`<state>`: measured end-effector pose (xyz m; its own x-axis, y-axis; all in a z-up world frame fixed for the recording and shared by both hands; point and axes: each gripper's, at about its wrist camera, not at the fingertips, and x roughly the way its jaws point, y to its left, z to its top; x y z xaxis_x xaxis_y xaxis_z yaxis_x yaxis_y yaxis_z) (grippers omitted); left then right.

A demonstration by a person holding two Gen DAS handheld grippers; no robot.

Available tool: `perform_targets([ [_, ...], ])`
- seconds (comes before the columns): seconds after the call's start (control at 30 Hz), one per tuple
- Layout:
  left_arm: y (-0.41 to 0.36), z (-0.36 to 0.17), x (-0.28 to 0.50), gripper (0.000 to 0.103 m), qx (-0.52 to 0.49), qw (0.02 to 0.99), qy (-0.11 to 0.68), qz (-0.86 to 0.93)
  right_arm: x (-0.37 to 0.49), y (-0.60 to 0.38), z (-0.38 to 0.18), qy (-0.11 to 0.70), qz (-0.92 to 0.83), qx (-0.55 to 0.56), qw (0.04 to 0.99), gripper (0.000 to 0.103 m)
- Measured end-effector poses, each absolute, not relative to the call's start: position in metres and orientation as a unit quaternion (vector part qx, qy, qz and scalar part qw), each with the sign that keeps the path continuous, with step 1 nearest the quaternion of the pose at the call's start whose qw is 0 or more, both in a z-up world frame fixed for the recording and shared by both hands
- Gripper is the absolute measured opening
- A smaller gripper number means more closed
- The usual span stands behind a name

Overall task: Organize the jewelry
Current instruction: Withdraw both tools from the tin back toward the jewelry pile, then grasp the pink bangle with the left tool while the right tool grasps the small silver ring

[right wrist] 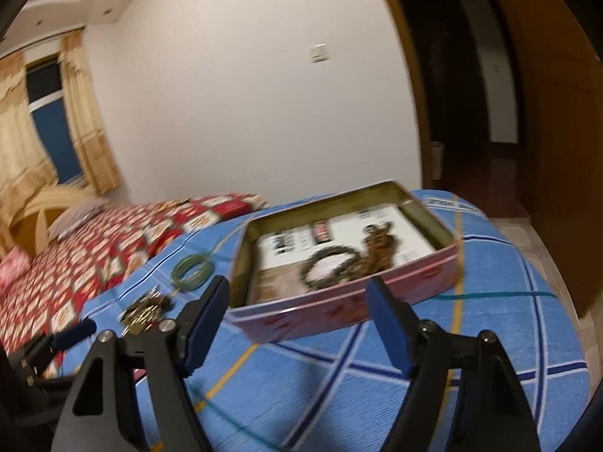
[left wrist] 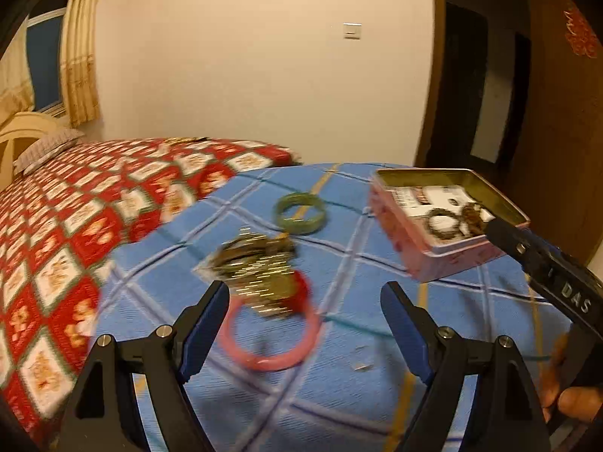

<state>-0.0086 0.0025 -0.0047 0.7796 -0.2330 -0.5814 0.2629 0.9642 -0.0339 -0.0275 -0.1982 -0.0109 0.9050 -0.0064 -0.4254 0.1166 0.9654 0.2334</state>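
Open tin [left wrist: 410,243] at right on checked cloth [left wrist: 339,339], beaded bracelet [left wrist: 444,223] inside. Bangle [left wrist: 300,213] left of tin; chain pile [left wrist: 260,267] nearer, overlapping second bangle [left wrist: 269,354]. Bed [left wrist: 75,226] beyond left.

Blue checked cloth-covered surface [left wrist: 377,339] carries: open pink rectangular metal tin [left wrist: 422,248], green bangle [left wrist: 300,214], pink plastic bangle [left wrist: 271,333] with a blurred heap of gold-coloured jewelry [left wrist: 260,271] overlapping its far rim. Red patterned bed [left wrist: 75,226] beside it.
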Motion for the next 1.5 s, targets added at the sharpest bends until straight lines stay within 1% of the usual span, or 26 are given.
perform_targets([
  [0.13,0.028,-0.009,-0.007,0.083,0.068,0.942,0.317,-0.083,-0.022,-0.177,-0.015,0.246,0.02,0.113,0.962,0.063],
  [0.23,0.044,-0.015,-0.006,0.083,0.079,0.939,0.326,-0.072,-0.019,-0.164,-0.021,0.275,0.058,0.111,0.953,0.058],
  [0.37,0.059,-0.021,-0.003,0.083,0.055,0.931,0.349,-0.087,-0.017,-0.133,-0.027,0.31,0.114,0.076,0.941,0.057],
  [0.4,0.061,-0.022,-0.003,0.083,0.054,0.93,0.352,-0.089,-0.014,-0.126,-0.029,0.322,0.122,0.066,0.937,0.055],
  [0.43,0.062,-0.023,-0.003,0.083,0.054,0.929,0.355,-0.09,-0.012,-0.116,-0.033,0.338,0.133,0.053,0.93,0.05],
  [0.57,0.057,-0.029,-0.004,0.083,0.057,0.921,0.369,-0.111,0.001,-0.085,-0.049,0.394,0.16,0.002,0.905,0.039],
  [0.63,0.053,-0.03,-0.005,0.083,0.059,0.917,0.373,-0.127,0.007,-0.075,-0.056,0.414,0.161,-0.02,0.896,0.029],
  [0.67,0.052,-0.03,-0.005,0.083,0.059,0.917,0.373,-0.131,0.005,-0.075,-0.056,0.414,0.158,-0.025,0.896,0.028],
  [0.7,0.051,-0.029,-0.005,0.083,0.058,0.916,0.373,-0.134,0.004,-0.075,-0.057,0.414,0.157,-0.029,0.896,0.023],
  [0.83,0.046,-0.024,-0.007,0.083,0.046,0.915,0.365,-0.168,0.004,-0.076,-0.058,0.413,0.16,-0.03,0.896,0.022],
  [0.93,0.037,-0.018,-0.008,0.082,0.05,0.915,0.351,-0.194,0.003,-0.085,-0.056,0.409,0.155,-0.006,0.899,0.022],
  [1.0,0.028,-0.017,-0.008,0.081,0.055,0.913,0.344,-0.213,0.001,-0.097,-0.051,0.395,0.151,0.024,0.906,0.022],
  [1.03,0.023,-0.017,-0.007,0.076,0.057,0.909,0.344,-0.227,-0.001,-0.102,-0.048,0.386,0.15,0.039,0.909,0.022],
  [1.07,0.016,-0.02,-0.003,0.067,0.061,0.904,0.351,-0.237,-0.003,-0.11,-0.045,0.373,0.147,0.059,0.914,0.022],
  [1.1,0.012,-0.023,0.0,0.062,0.067,0.898,0.363,-0.241,-0.005,-0.116,-0.043,0.364,0.142,0.071,0.918,0.022],
  [1.13,0.005,-0.029,0.006,0.05,0.077,0.888,0.383,-0.242,-0.005,-0.12,-0.042,0.356,0.136,0.08,0.921,0.022],
  [1.17,0.003,-0.032,0.009,0.043,0.083,0.883,0.395,-0.24,-0.006,-0.125,-0.04,0.349,0.128,0.086,0.924,0.022],
  [1.23,-0.002,-0.039,0.015,0.043,0.094,0.873,0.417,-0.236,-0.007,-0.129,-0.038,0.346,0.124,0.095,0.925,0.022],
  [1.33,-0.005,-0.042,0.017,0.043,0.109,0.869,0.423,-0.234,-0.003,-0.129,-0.037,0.349,0.126,0.101,0.923,0.022],
  [1.4,-0.007,-0.043,0.017,0.027,0.113,0.867,0.423,-0.236,-0.001,-0.128,-0.036,0.348,0.127,0.102,0.923,0.022],
  [1.43,-0.007,-0.043,0.015,0.016,0.112,0.865,0.422,-0.245,0.0,-0.128,-0.036,0.347,0.128,0.102,0.923,0.022],
  [1.47,-0.007,-0.043,0.014,0.011,0.113,0.864,0.423,-0.25,-0.001,-0.128,-0.036,0.347,0.129,0.103,0.923,0.022],
  [1.5,-0.007,-0.043,0.013,0.009,0.113,0.862,0.423,-0.255,-0.001,-0.129,-0.036,0.346,0.128,0.104,0.924,0.022],
])
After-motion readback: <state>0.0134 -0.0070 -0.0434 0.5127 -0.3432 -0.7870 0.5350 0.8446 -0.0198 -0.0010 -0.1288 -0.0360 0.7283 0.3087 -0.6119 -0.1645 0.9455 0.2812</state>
